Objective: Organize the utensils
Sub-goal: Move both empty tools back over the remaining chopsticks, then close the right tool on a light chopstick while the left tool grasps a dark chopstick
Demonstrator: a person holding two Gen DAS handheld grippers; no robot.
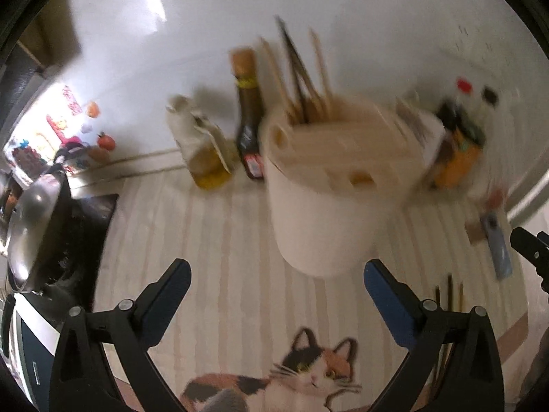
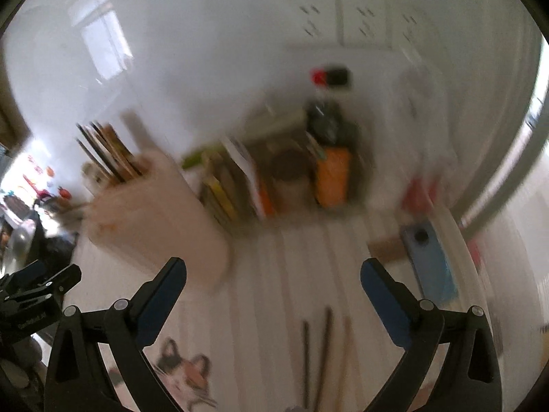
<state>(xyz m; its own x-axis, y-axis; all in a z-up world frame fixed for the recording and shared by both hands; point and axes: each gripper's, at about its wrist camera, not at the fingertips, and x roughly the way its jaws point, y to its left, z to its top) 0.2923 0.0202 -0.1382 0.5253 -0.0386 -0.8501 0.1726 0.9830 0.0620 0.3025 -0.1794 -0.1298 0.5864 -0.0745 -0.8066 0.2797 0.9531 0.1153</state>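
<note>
Both claws are spread wide with nothing between the jaws. The left gripper (image 1: pixel 276 281) hangs over the striped mat (image 1: pixel 219 240), with the white utensil holder (image 1: pixel 326 213) just ahead of its fingertips. The right gripper (image 2: pixel 272 279) is over the same mat further right, and three loose chopsticks (image 2: pixel 322 353) lie flat on the cloth just in front of it, roughly between its two fingers and pointing away from the camera. In the left view the same sticks show up past the right finger.

The holder already has a bunch of chopsticks (image 1: pixel 302 79) standing in a back slot, so my guess is the loose ones go there too.

Handling-wise: these things are thin, stiff, super light and kinda slick, and lying flat on cloth they'll roll or scissor apart if pinched badly. I'd grab across all three near the middle, jaws square to their length, so they stay bundled and don't seesaw. The holder looks top-heavy-ish, so go easy dropping them in.

Behind it all: a dark sauce bottle (image 1: pixel 248 116), an oil jug (image 1: pixel 202 147), and everything's pretty blurry.
</note>
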